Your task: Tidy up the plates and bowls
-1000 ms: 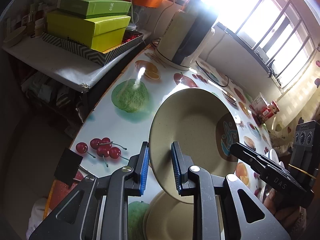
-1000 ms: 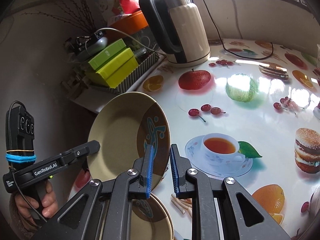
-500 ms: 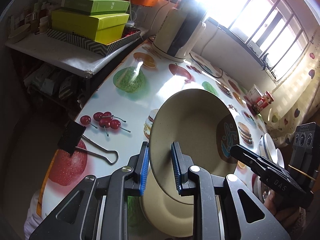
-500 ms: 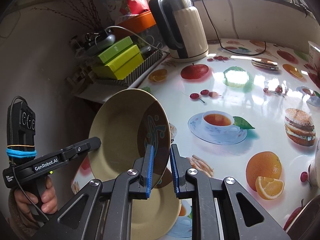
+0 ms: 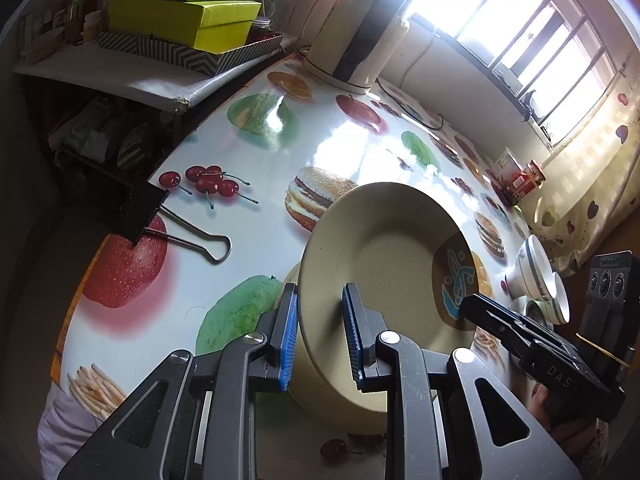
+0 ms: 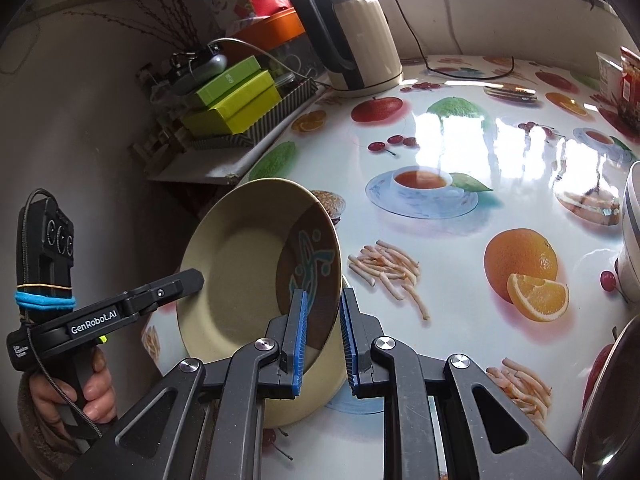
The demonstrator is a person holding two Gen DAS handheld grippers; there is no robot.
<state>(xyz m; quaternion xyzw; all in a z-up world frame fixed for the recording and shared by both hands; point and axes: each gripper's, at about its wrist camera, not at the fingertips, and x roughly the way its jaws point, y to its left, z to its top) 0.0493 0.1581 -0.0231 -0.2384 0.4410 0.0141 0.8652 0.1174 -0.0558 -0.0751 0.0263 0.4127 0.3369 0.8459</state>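
Note:
A beige plate [image 5: 384, 256] with a brown patch and blue pattern is held tilted between both grippers; it also shows in the right wrist view [image 6: 248, 264]. My left gripper [image 5: 318, 338] is shut on its left rim. My right gripper [image 6: 323, 336] is shut on the patterned rim and shows in the left wrist view [image 5: 472, 312]. A second beige plate [image 6: 320, 396] lies flat on the table just under the held one. Stacked white bowls [image 5: 536, 280] stand at the right.
The fruit-print table [image 6: 460, 272] carries a kettle [image 6: 352, 36] at the back, a binder clip [image 5: 160, 220] on its left edge, and red packets [image 5: 520, 176] far right. A shelf with green boxes [image 5: 180, 20] stands beside the table. A metal rim [image 6: 608, 400] shows at lower right.
Both grippers have carried the tilted plate back toward the near edge and lower, over the flat plate. The white bowls came into the left wrist view.

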